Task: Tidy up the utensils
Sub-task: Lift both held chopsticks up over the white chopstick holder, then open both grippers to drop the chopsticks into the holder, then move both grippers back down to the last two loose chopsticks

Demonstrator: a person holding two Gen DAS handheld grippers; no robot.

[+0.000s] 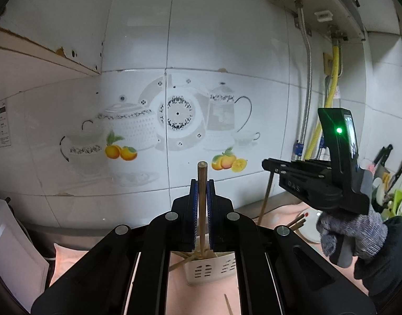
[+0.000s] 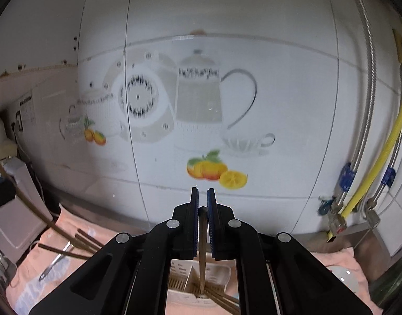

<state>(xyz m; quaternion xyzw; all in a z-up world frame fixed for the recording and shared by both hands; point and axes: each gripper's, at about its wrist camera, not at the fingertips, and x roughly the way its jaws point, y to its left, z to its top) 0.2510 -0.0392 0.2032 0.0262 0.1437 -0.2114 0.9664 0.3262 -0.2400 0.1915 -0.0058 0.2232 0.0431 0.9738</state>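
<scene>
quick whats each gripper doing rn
left gripper: closed on a chopstick
right gripper: closed on a chopstick

Dim, cool light; soft glare on wall tiles (image 1: 227, 39) ahead. Right view motion-blurred, left sharp. Fisheye bending, dark corners.

Black tool (image 1: 202, 183), grey knit glove (image 1: 350, 231)

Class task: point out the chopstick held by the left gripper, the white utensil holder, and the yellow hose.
chopstick (image 1: 201, 199), left wrist view, mid-shaft
utensil holder (image 1: 206, 270), left wrist view, slotted front wall
yellow hose (image 2: 379, 165), right wrist view, mid-length
</scene>
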